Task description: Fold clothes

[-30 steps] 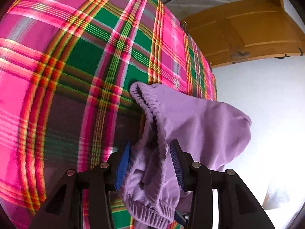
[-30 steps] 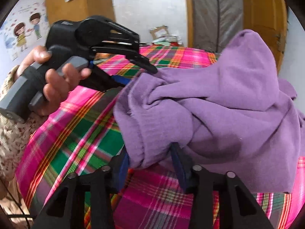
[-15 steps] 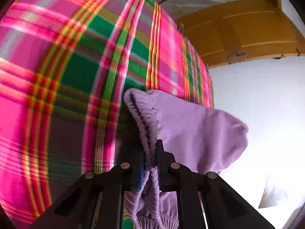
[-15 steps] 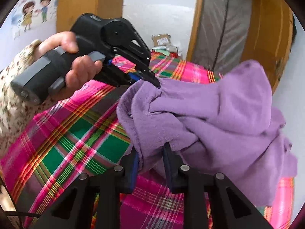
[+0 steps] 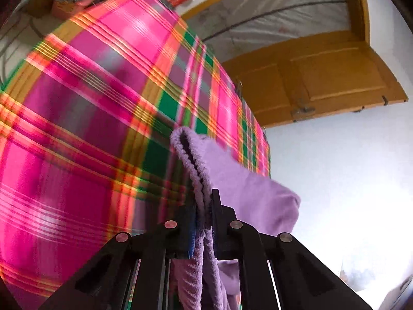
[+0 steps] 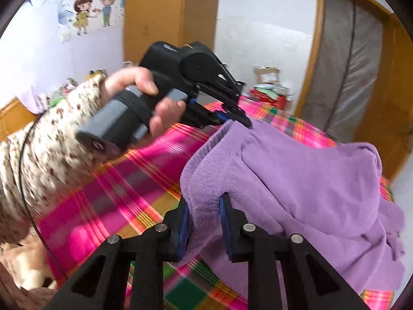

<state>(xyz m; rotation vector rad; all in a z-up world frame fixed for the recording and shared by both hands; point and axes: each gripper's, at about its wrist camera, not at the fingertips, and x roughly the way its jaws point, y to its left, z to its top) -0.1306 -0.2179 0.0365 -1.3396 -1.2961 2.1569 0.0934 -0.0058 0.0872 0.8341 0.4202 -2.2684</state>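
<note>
Two grippers, left [image 5: 205,206] and right [image 6: 204,219], clamp the limp, light purple garment [image 6: 309,186] by its ribbed hem, sagging lower right.

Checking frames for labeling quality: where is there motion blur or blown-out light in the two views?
Left wrist view: plaid cloth smeared, lower-right wall overexposed; purple garment fairly sharp. Right wrist view: sleeve blurred, left gripper and garment sharper.
</note>
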